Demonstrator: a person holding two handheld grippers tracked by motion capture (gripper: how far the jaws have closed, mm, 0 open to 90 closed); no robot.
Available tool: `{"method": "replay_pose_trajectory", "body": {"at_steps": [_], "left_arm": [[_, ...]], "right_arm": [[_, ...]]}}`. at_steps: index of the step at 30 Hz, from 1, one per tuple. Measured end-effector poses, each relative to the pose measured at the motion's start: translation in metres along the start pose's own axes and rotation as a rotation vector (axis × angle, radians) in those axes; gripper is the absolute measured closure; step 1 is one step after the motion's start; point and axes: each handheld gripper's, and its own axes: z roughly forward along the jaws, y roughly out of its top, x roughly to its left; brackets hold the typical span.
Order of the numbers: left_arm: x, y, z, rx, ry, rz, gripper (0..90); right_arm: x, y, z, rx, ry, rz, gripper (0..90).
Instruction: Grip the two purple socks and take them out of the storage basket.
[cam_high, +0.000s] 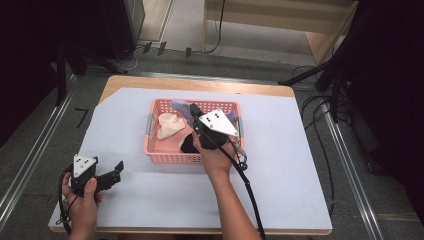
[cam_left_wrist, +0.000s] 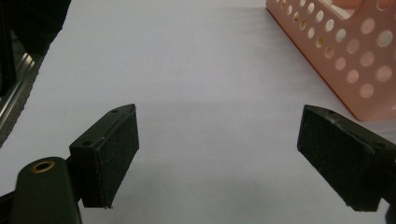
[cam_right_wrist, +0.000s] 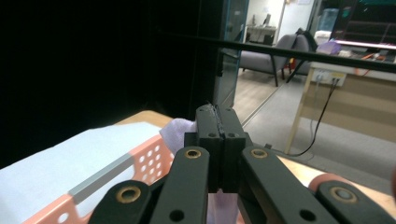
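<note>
right tool over the pink basket, clamped on a lilac cloth; left tool near the basket, spread wide, empty.

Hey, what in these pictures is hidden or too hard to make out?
- High view: basket contents under the right hand-held gripper; its plate and the hand cover them.
- Right gripper view: lavender cloth mostly behind shut jaws.
- Left gripper view: basket cut off by the frame edge.
</note>
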Motion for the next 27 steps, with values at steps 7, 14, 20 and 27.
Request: {"method": "replay_pose_trajectory", "body": {"at_steps": [7, 14, 20, 27], "left_arm": [[0.0, 0.0, 0.0, 0.0, 0.0, 0.0, 13.6], [0.0, 0.0, 0.0, -0.005, 0.0, -0.001, 13.6], [0.0, 0.0, 0.0, -0.003, 0.0, 0.001, 13.6], [0.0, 0.0, 0.0, -0.005, 0.001, 0.001, 13.6]], "right_arm": [[-0.015, 0.008, -0.01, -0.029, -0.044, -0.006, 90.0], [-0.033, 0.016, -0.023, -0.057, -0.101, -0.015, 90.0], [-0.048, 0.02, -0.034, -0.069, -0.148, -0.026, 90.0], [-0.066, 0.021, -0.047, -0.078, -0.199, -0.016, 90.0]]}}
